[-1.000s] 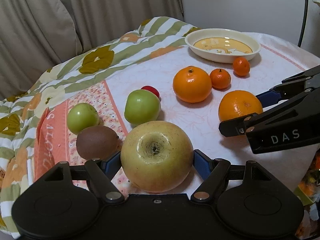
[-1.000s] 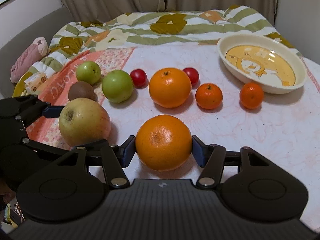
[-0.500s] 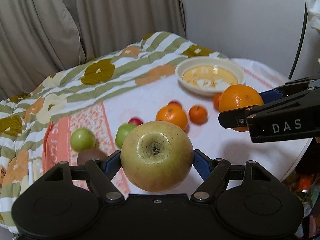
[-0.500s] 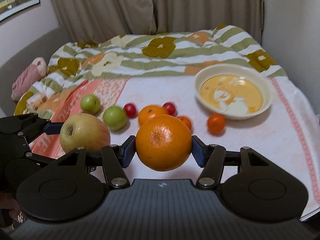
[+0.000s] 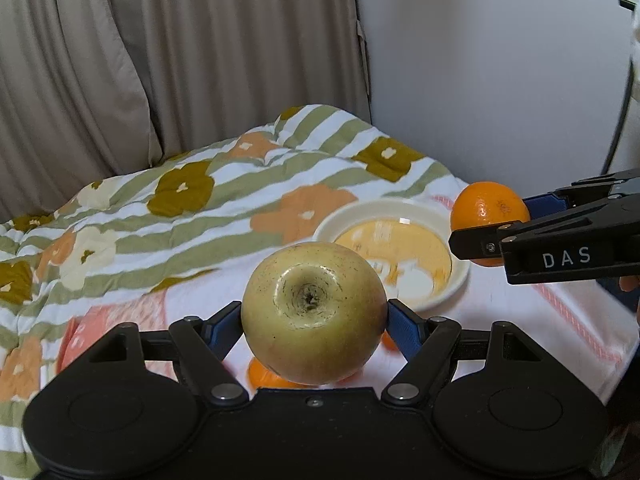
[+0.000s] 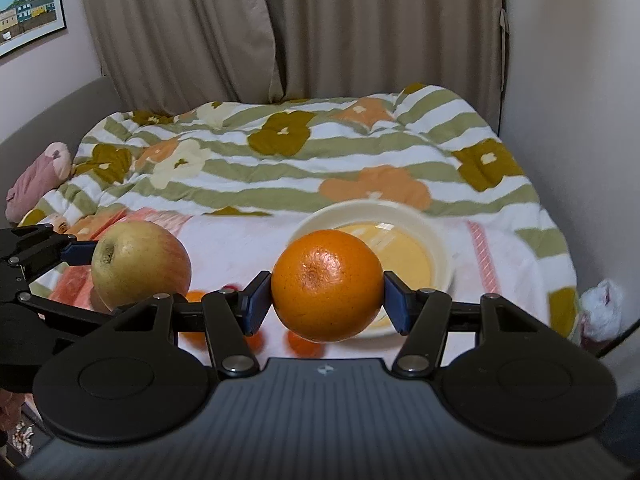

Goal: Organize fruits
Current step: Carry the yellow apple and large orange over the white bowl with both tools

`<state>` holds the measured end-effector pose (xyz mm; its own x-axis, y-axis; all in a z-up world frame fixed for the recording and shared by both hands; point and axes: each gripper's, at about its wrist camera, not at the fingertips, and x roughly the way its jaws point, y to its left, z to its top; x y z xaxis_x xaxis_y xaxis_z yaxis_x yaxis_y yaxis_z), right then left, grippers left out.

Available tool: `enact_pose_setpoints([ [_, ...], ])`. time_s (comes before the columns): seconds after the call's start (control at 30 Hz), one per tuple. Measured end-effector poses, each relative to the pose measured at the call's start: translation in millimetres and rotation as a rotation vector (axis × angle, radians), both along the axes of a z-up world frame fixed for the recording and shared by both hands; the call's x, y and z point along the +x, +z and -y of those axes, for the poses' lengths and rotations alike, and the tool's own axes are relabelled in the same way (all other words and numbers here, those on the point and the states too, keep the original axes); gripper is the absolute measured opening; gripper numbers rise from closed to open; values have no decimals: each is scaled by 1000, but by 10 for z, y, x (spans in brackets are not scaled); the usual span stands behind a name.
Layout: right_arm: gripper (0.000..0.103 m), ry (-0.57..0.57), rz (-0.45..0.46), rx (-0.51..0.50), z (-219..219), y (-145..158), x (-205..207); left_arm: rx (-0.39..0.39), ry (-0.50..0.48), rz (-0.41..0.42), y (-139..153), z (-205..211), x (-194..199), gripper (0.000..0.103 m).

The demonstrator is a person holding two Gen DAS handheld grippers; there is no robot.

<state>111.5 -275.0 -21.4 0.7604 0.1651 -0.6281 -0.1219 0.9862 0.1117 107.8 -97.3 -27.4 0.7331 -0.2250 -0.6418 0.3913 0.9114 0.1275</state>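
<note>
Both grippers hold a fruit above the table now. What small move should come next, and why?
Probably carry both fruits forward over the bowl and lower them. The left gripper is clamped on the apple, the right gripper on the orange, both in the air, and the bowl ahead looks empty.

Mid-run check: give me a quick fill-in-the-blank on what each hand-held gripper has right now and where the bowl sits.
1. The left hand-held gripper is shut on a yellow-green ____.
2. The right hand-held gripper is shut on a large ____.
3. Neither held fruit is in the bowl yet; both are held in the ____.
4. The quilt behind the bowl shows stripes and ____.

Missing words: apple; orange; air; flowers
</note>
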Motion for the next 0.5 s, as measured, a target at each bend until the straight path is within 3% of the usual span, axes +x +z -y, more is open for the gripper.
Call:
enact_pose_setpoints([
  [0.23, 74, 9, -13, 0, 610, -122, 635, 12, 21, -6, -123, 447, 549, 80],
  [0.5, 74, 12, -48, 12, 965, -391, 1231, 34, 4, -56, -479, 882, 1184, 80],
])
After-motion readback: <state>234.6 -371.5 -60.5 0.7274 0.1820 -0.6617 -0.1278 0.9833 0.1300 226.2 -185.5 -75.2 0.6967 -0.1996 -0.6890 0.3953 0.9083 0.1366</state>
